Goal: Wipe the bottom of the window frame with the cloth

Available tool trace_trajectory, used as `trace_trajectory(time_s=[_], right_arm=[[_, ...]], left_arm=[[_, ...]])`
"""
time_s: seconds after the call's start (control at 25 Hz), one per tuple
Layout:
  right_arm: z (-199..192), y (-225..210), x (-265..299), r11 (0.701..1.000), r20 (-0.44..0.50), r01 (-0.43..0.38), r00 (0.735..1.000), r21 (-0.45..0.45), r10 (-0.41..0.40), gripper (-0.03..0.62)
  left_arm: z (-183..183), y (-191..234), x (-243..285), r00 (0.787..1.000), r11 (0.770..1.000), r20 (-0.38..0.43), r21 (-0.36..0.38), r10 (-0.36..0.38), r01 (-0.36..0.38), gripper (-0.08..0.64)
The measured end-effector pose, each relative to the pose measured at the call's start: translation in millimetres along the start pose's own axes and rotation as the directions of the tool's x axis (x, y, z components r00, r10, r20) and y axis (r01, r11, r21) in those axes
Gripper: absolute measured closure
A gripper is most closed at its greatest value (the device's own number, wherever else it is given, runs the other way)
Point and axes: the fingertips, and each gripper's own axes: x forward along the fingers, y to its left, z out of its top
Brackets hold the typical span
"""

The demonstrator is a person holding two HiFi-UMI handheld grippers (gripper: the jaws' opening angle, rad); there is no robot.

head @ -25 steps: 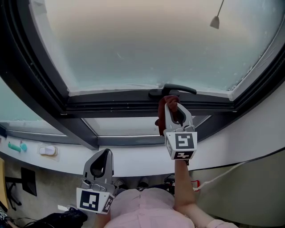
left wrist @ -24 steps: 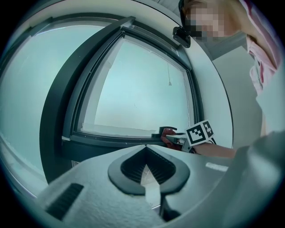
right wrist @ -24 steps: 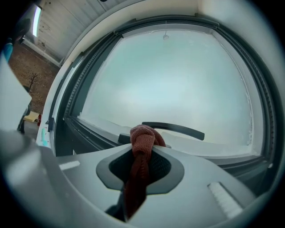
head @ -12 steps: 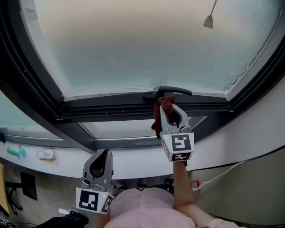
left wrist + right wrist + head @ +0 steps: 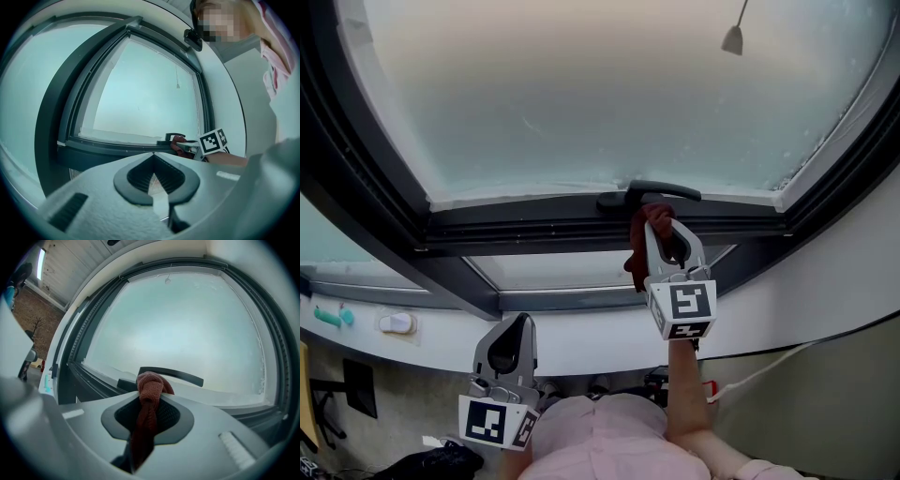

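Red cloth [image 5: 149, 401] is pinched inside right tool [image 5: 151, 391] jaws.

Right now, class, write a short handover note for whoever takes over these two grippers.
Right gripper: shut on the red cloth, held at the bottom window frame, just below the handle.
Left gripper: shut, empty, low, away from the frame.
Done: cloth grasped and brought to the frame; how much is wiped cannot be told.
To do: wipe along the bottom of the frame.
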Motion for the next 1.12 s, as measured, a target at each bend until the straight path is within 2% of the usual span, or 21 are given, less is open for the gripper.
trace_trajectory(time_s=[0.44, 0.68, 1.12], right_arm=[[-5.0, -23.5, -9.4, 0.999, -0.004, 0.029, 1.0, 0.019, -0.029, 0.529], [-2.1, -34.4, -2.0, 1.0, 0.004, 0.016, 1.0, -0.009, -0.016, 0.529], [-11.0, -48.9, -14.9, 0.999, -0.027, 0.044, 0.999, -0.015, -0.045, 0.529]], left_arm=[[-0.7, -8.0, 2.1, 1.0, 1.0, -0.004, -0.008, -0.001, 0.001, 0.565], [8.0, -5.7, 6.6, 0.999, 1.0, 0.036, 0.002, 0.003, -0.003, 0.565], [-0.6, -15.5, -4.3, 1.0, 1.0, 0.007, -0.008, -0.019, 0.019, 0.565]])
